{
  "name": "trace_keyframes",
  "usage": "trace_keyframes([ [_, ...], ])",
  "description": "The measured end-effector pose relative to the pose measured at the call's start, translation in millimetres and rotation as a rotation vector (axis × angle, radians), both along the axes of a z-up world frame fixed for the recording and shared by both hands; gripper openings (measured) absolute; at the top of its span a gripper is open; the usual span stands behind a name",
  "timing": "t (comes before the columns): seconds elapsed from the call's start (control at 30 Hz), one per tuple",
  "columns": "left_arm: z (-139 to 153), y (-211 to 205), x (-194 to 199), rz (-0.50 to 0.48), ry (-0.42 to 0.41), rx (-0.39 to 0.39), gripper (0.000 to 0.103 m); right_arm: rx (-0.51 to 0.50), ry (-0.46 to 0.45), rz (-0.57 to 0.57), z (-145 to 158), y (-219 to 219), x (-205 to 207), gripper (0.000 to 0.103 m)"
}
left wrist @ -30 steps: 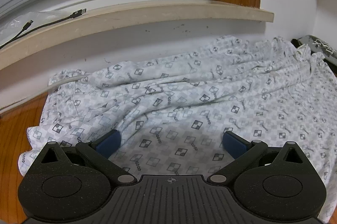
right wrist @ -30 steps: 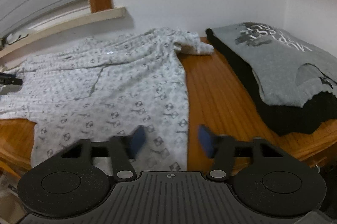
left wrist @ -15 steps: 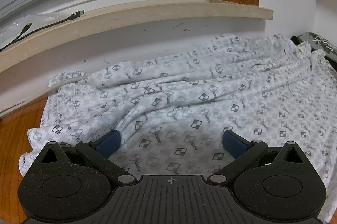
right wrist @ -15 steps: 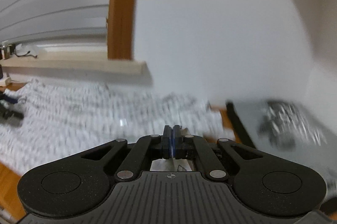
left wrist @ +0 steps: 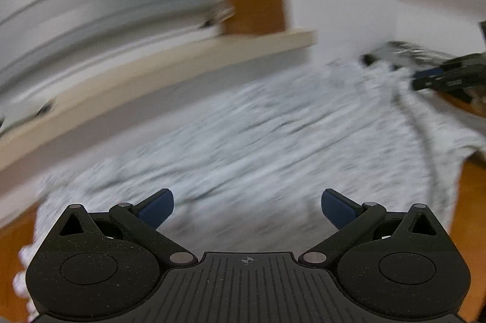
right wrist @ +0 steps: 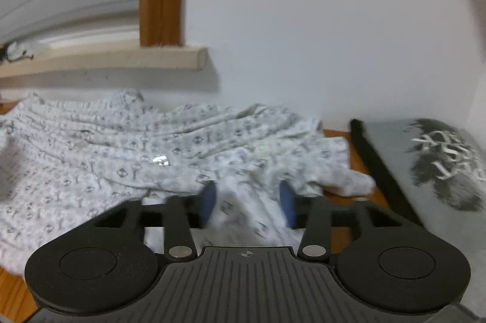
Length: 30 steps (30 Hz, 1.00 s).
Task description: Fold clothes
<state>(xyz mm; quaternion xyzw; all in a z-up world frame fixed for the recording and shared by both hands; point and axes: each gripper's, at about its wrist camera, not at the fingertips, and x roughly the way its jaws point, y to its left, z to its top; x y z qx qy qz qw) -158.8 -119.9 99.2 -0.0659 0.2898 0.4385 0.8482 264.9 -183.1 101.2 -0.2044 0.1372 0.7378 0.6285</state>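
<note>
Motion blur smears the left wrist view: the patterned shirt (left wrist: 258, 141) shows no print. The grey printed garment (right wrist: 440, 171) at the table's right edge is cut off, its lettering perhaps unreadable.

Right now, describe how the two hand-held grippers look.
Both look alike. The left hand-held gripper and the right hand-held gripper each have a matte black speckled body with a ribbed centre, two round discs, silver pivot pins, a small crosshair mark, and blue pads on black linkage fingers.
</note>
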Motion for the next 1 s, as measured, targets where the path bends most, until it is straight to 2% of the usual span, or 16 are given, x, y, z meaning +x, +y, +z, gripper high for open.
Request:
trace_keyframes([
  [0.2, 8, -40, 80, -0.205, 0.013, 0.064, 0.103, -0.002, 0.004, 0.008, -4, -67, 40, 0.060],
  [0.3, 1, -63, 120, -0.266, 0.082, 0.173, 0.101, -0.038, 0.007, -0.017, -14, -99, 63, 0.059],
  [0.33, -1, -70, 131, -0.294, 0.104, 0.194, 0.096, -0.048, 0.009, -0.026, -17, -109, 70, 0.059],
  [0.4, -6, -77, 148, -0.359, 0.117, 0.170, 0.089, -0.060, 0.031, -0.045, -22, -125, 81, 0.059],
  [0.47, -10, -82, 161, -0.415, 0.130, 0.145, 0.070, -0.071, 0.052, -0.065, -28, -141, 92, 0.058],
  [0.53, -15, -89, 171, -0.461, 0.161, 0.155, 0.064, -0.075, 0.063, -0.084, -31, -151, 100, 0.058],
  [0.67, -24, -107, 182, -0.552, 0.213, 0.214, 0.063, -0.086, 0.081, -0.095, -39, -158, 107, 0.049],
  [0.73, -29, -114, 186, -0.591, 0.240, 0.232, 0.063, -0.086, 0.076, -0.098, -42, -157, 107, 0.048],
  [0.8, -35, -119, 191, -0.606, 0.264, 0.235, 0.063, -0.074, 0.074, -0.111, -43, -156, 106, 0.043],
  [0.9, -44, -121, 196, -0.614, 0.281, 0.230, 0.062, -0.057, 0.075, -0.114, -45, -153, 104, 0.033],
  [1.0, -48, -118, 202, -0.620, 0.279, 0.219, 0.050, -0.049, 0.074, -0.095, -46, -152, 100, 0.011],
])
